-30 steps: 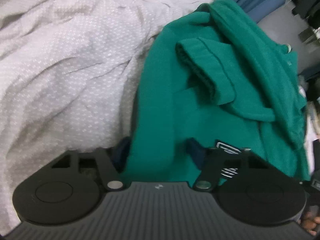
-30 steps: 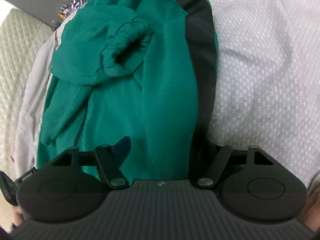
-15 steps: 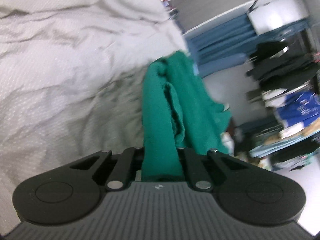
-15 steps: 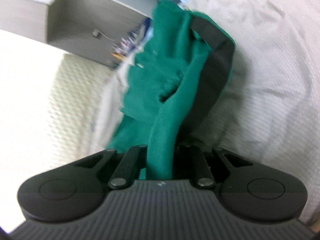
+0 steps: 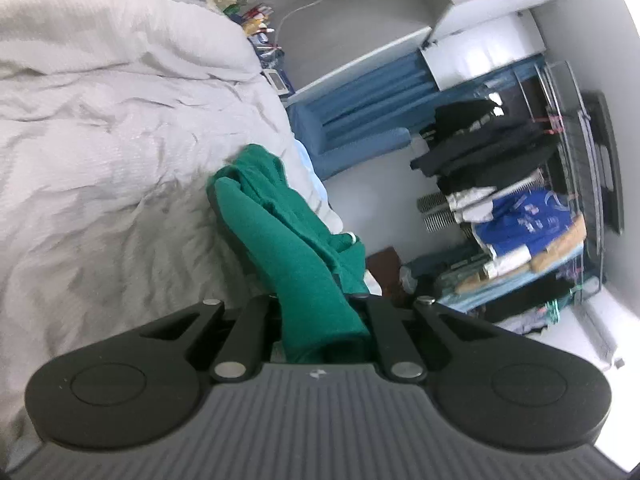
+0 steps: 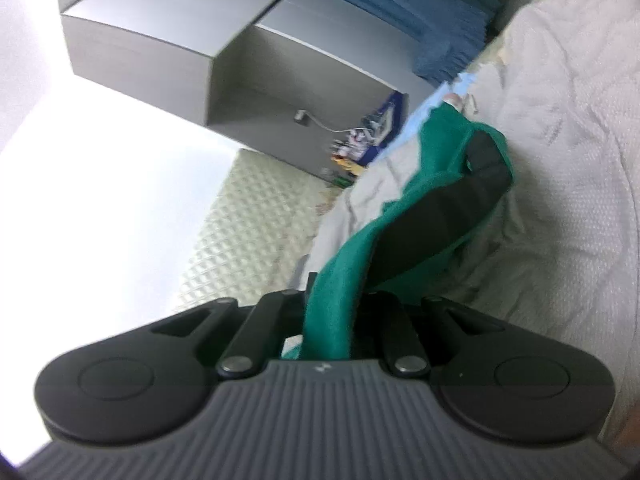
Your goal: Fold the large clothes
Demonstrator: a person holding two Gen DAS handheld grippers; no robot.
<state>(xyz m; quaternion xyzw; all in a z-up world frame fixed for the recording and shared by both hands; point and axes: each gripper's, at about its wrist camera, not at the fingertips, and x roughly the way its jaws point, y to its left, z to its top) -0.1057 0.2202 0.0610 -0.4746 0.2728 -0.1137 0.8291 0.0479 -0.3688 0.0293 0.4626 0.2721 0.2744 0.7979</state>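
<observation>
The garment (image 5: 288, 240) ran from between the left gripper (image 5: 320, 320) fingers forward onto the bed (image 5: 100, 184); shelves (image 5: 520, 220) stood right, beyond the bed's edge.

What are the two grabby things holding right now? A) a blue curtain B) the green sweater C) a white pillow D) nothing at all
B: the left hand-held gripper and the right hand-held gripper are each shut on a bunch of the green sweater, which trails onto the white bedspread.

A rumpled white bedspread (image 5: 100, 168) fills the left; blue curtains (image 5: 368, 108) hang beyond, beside a cluttered clothes rack (image 5: 520, 208) and grey walls (image 5: 360, 8).
</observation>
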